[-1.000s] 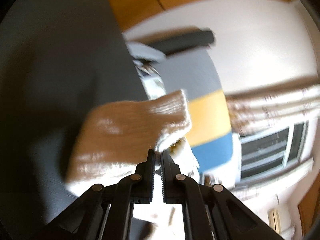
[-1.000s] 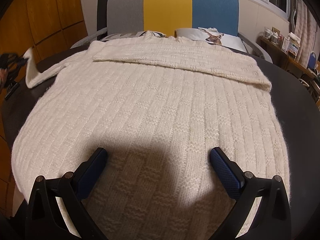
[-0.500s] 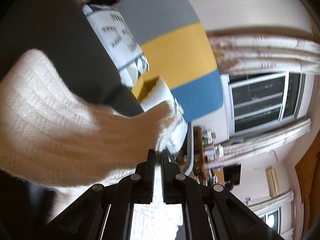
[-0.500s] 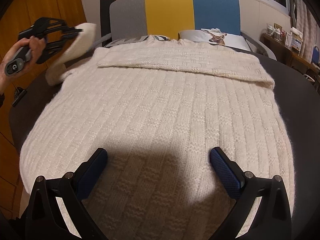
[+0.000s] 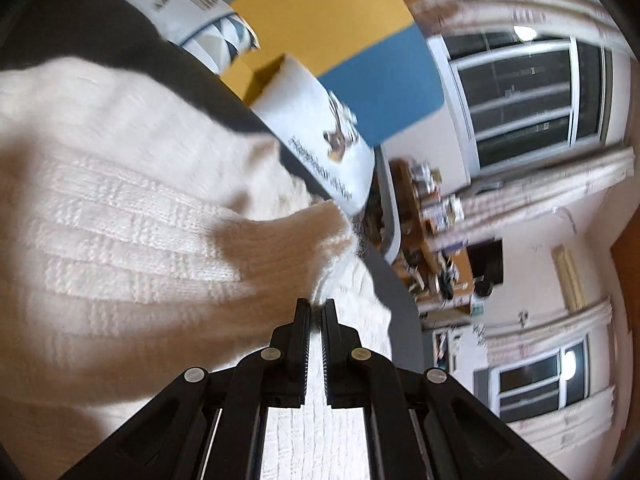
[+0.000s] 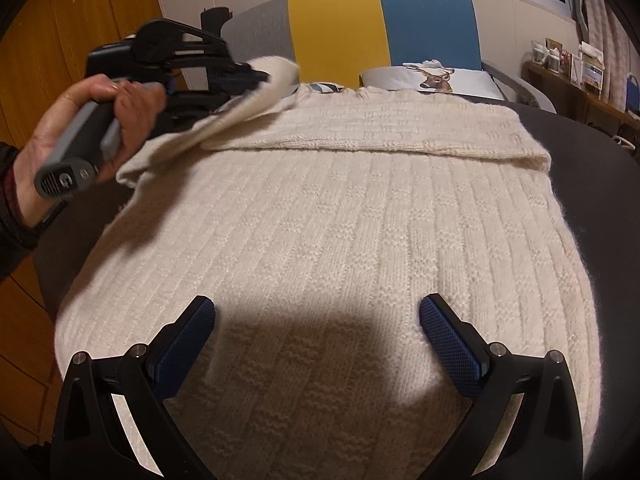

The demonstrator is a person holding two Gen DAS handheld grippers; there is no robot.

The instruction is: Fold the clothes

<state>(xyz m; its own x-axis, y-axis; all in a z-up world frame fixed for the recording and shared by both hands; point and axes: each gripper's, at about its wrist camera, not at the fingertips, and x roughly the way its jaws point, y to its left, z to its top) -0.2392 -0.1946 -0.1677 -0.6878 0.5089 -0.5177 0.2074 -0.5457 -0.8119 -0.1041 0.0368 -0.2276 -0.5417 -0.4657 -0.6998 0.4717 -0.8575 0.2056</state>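
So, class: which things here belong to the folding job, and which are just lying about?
Job:
cream sweater
its sleeve, pinched in the left gripper
right gripper, open

Lying about:
deer cushion
patterned cushion
cluttered shelf

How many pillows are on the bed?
2. The deer pillow lies by the blue part of the headboard; the triangle-patterned pillow peeks out behind the sweater, near the yellow part. More may be hidden.

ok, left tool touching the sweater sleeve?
Touching. In the left wrist view the left tool is shut on the sleeve cuff; the right wrist view shows that sleeve lifted off the sweater body.
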